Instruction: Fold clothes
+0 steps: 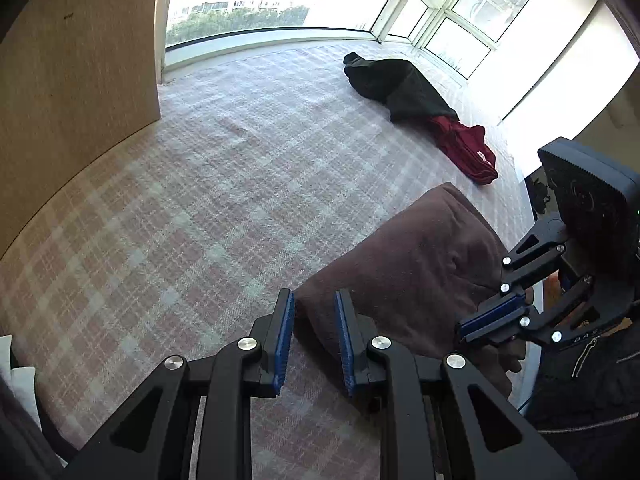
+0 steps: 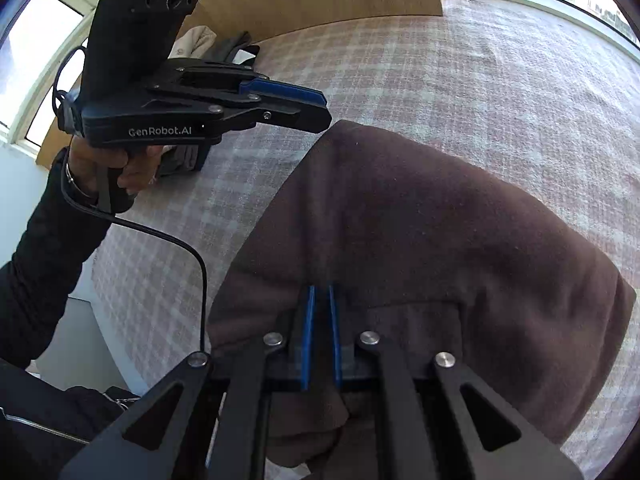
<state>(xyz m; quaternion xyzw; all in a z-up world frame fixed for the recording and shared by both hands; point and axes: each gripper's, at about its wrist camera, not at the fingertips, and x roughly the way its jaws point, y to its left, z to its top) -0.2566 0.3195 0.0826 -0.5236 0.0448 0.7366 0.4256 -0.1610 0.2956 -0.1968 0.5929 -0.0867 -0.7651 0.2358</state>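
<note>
A fold of the brown garment (image 2: 420, 232) is pinched by the right gripper (image 2: 321, 292); the left gripper (image 1: 314, 300) is held slightly parted, gripping nothing, over the checked bedcover (image 1: 180, 200).

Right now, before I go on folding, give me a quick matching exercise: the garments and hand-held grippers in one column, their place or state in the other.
Things:
1. brown garment
2. dark red garment
3. black garment
4. right hand-held gripper

Places or states:
A. far side of the checked cover, nearest the window
B. shut on cloth
C. spread on the cover right in front of both grippers
D. peeking out from under the black one

Pairs: 1-C, 2-D, 3-A, 4-B
</note>
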